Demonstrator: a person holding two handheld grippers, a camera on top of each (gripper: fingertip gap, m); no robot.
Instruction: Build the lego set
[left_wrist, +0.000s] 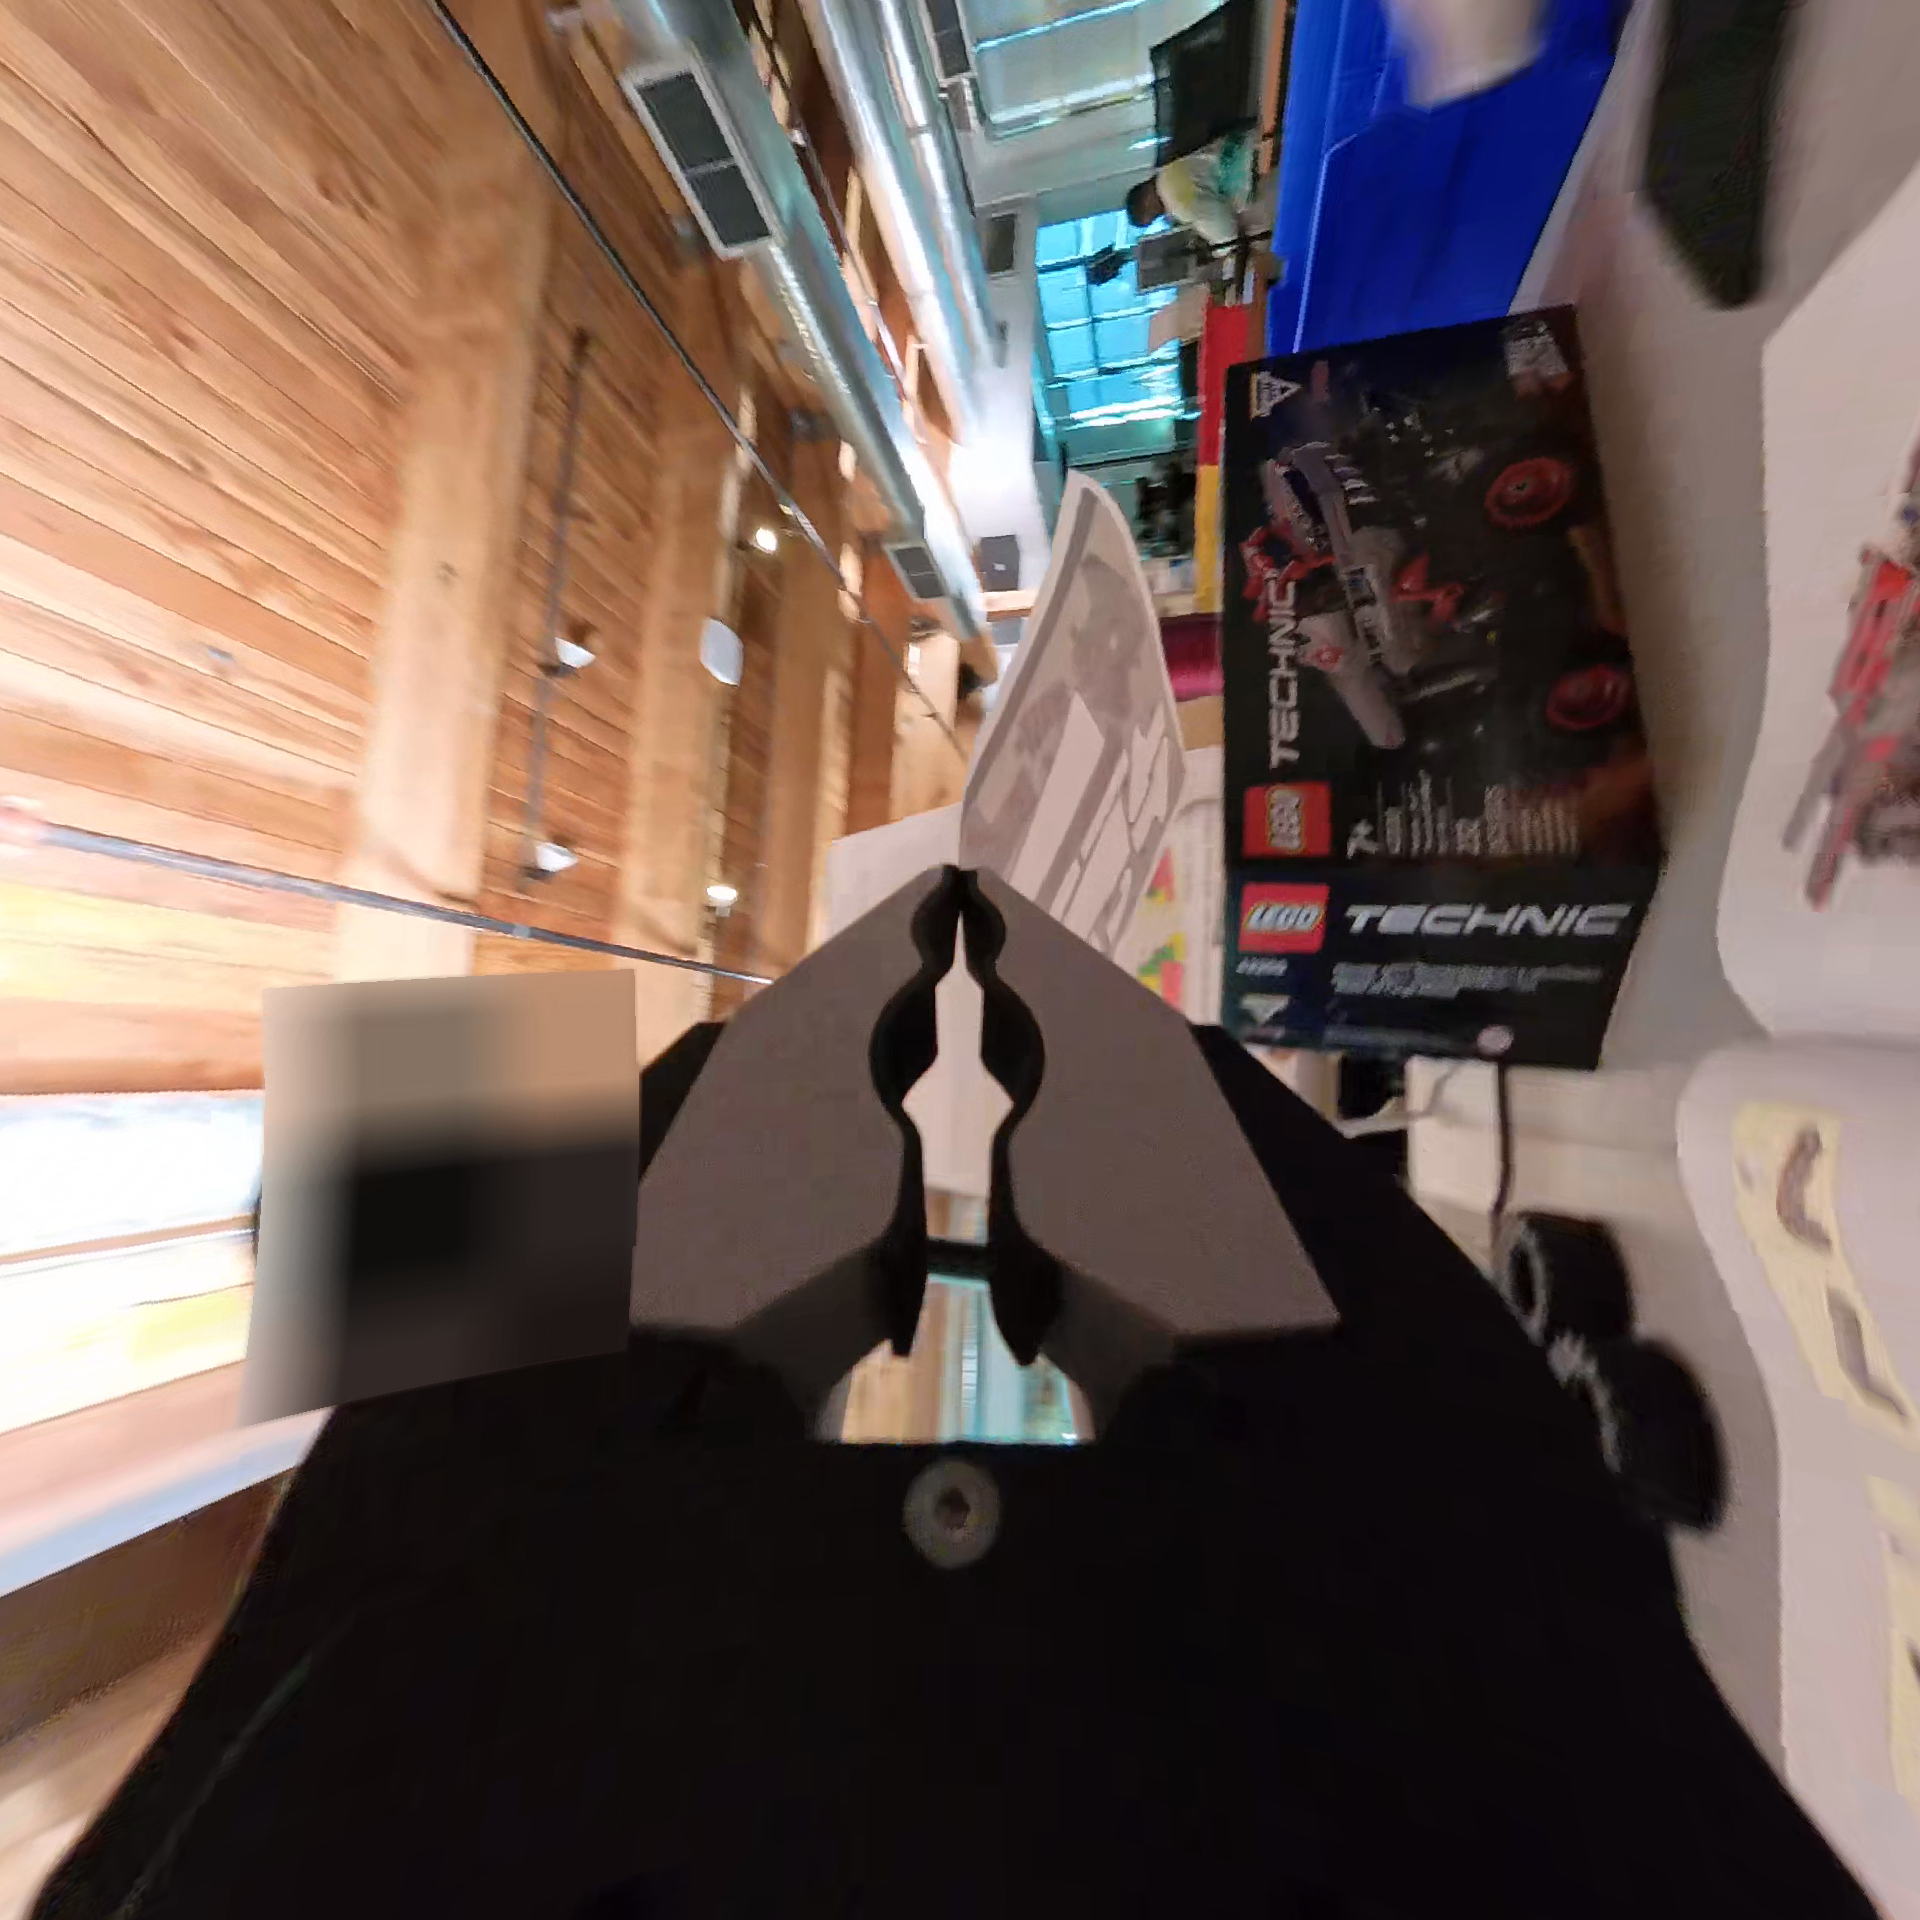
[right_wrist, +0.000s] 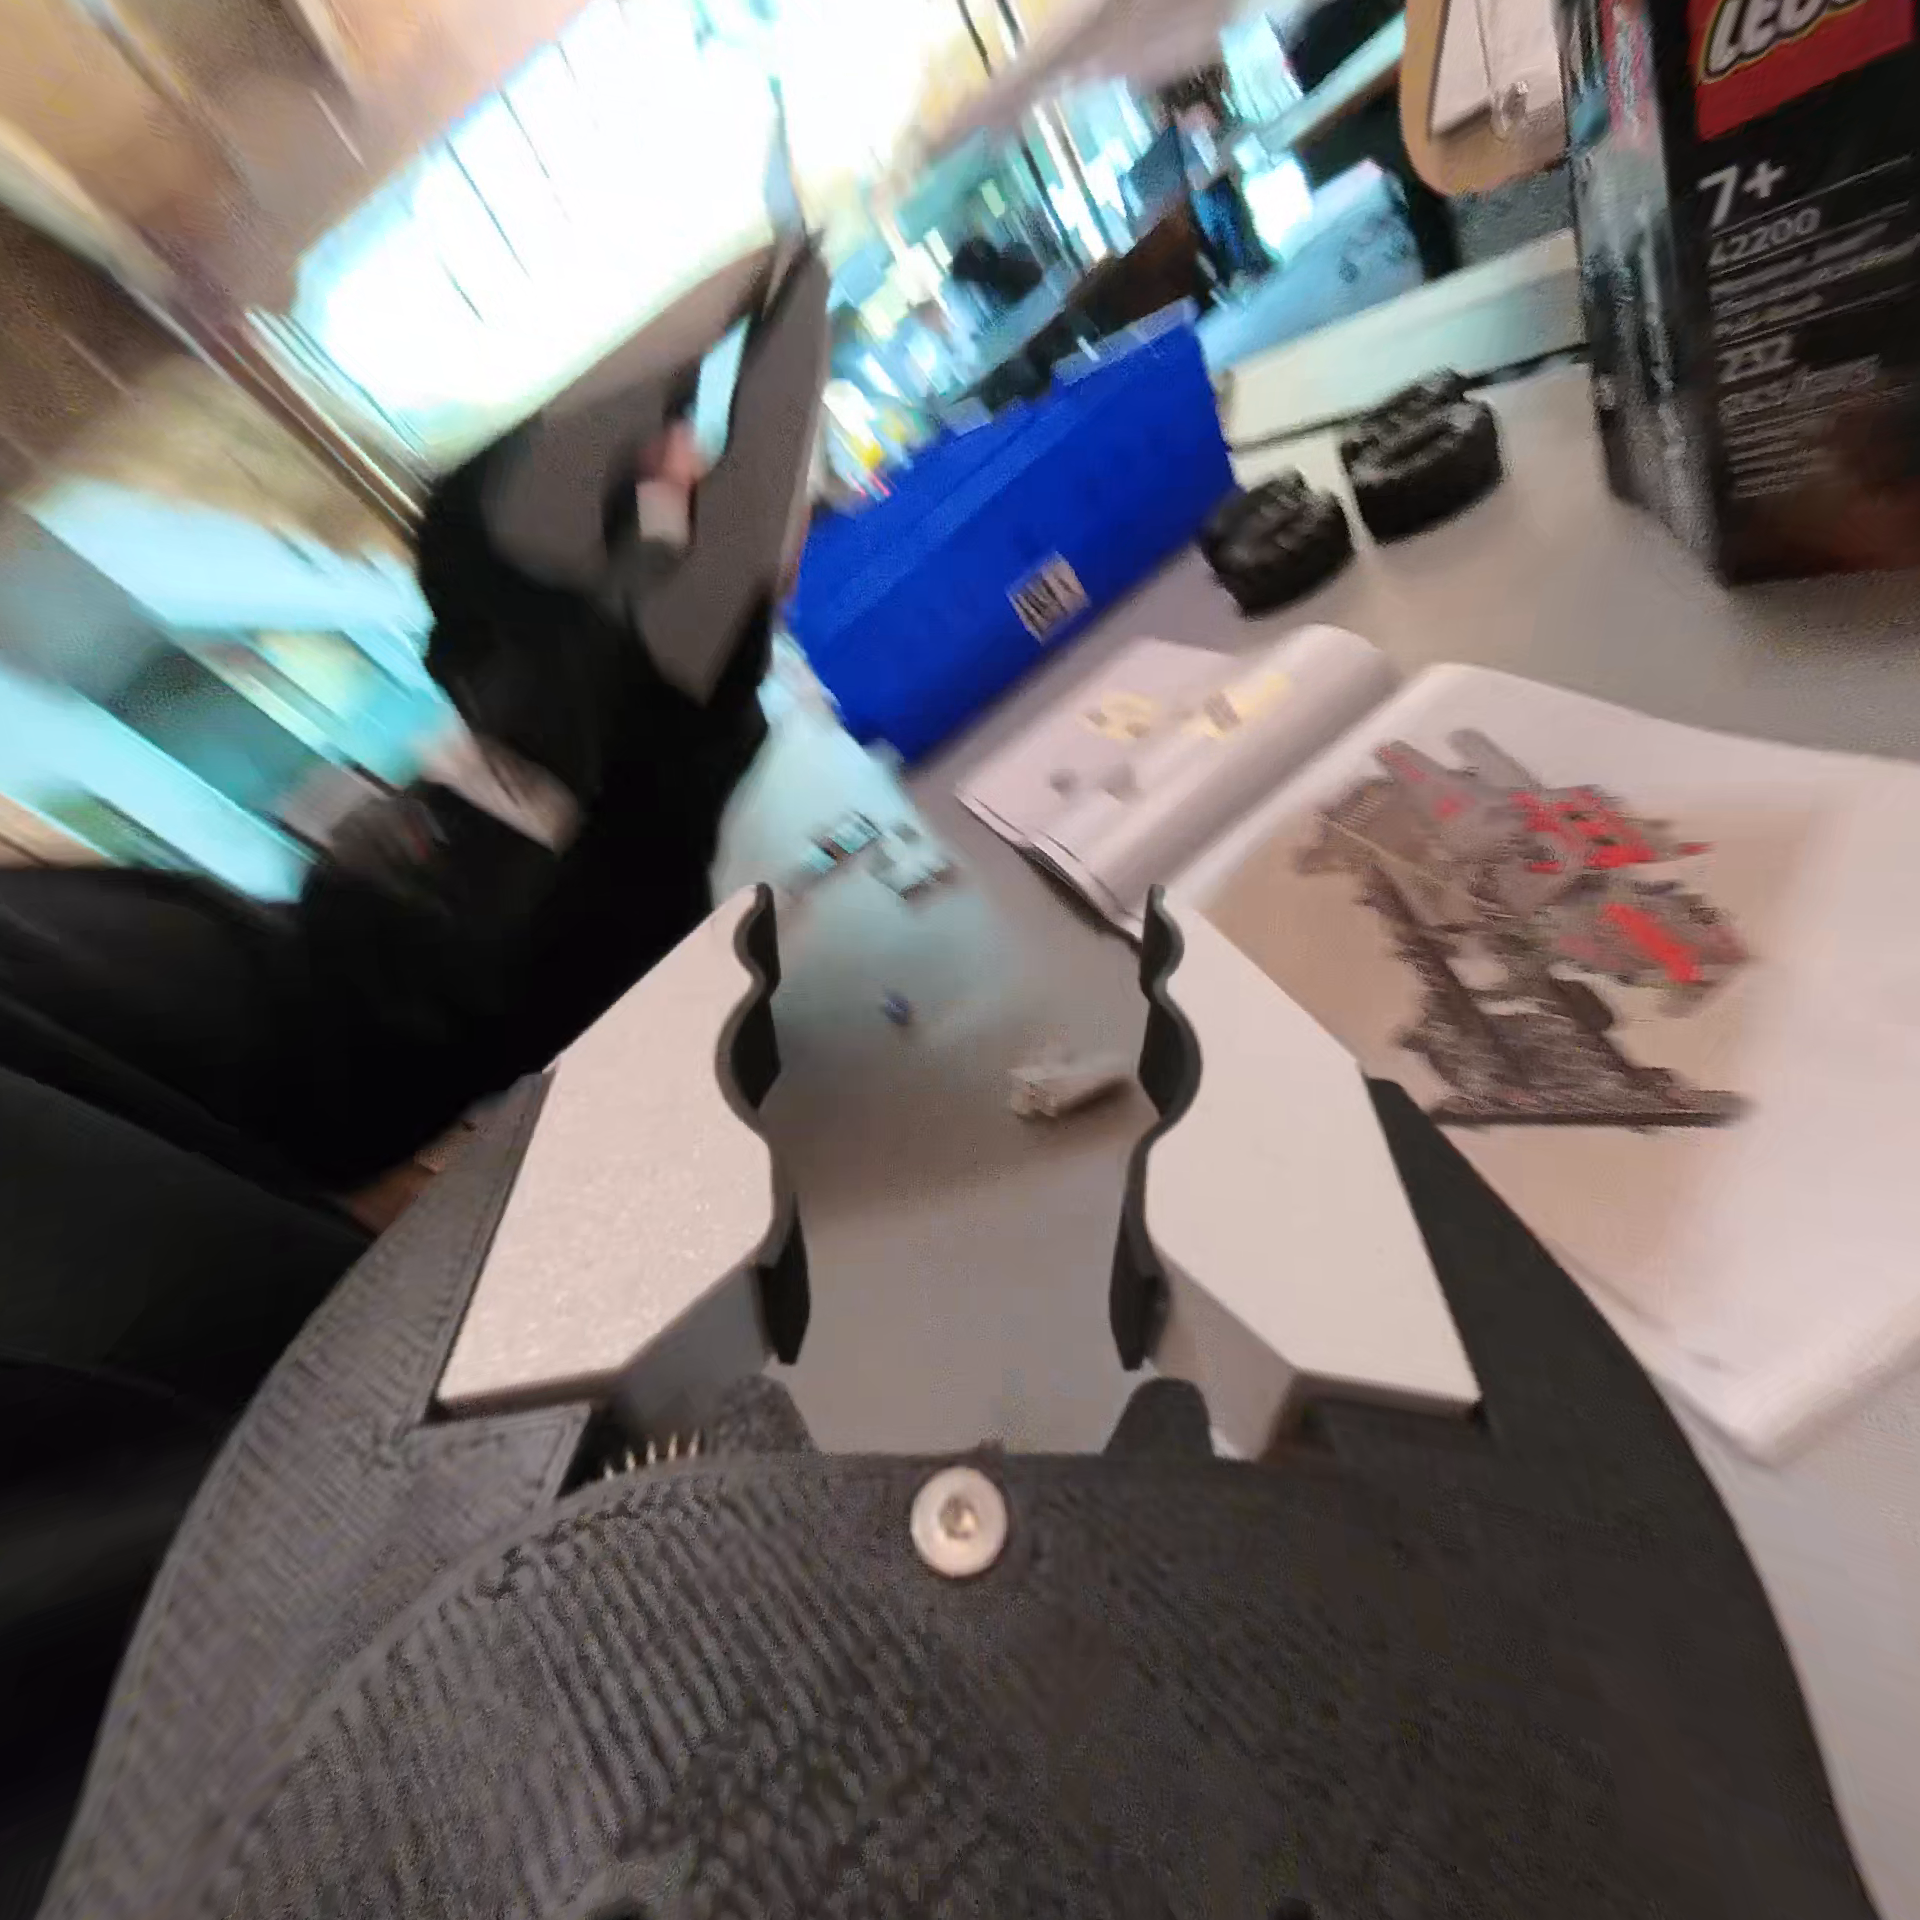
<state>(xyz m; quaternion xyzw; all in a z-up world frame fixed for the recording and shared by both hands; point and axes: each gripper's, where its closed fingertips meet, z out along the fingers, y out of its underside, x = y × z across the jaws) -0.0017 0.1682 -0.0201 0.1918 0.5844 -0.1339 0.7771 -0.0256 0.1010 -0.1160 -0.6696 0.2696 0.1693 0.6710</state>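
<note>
While blurred, the small white lego piece (right_wrist: 1065, 1088) lies flat on the table (right_wrist: 935, 1195).

The left wrist view is rolled onto its side, so the worktop (left_wrist: 1683, 1195) runs up the 3 o'clock edge; it is raised and faces out across the room, toward the wooden ceiling. The right wrist view sits low and close over the worktop (right_wrist: 935, 1174), looking along it. Both share the boxed lego set (left_wrist: 1434, 686) (right_wrist: 1787, 260), the open instruction booklet (left_wrist: 1829, 790) (right_wrist: 1558, 935) and the black tyres (left_wrist: 1590, 1340) (right_wrist: 1351, 488).
</note>
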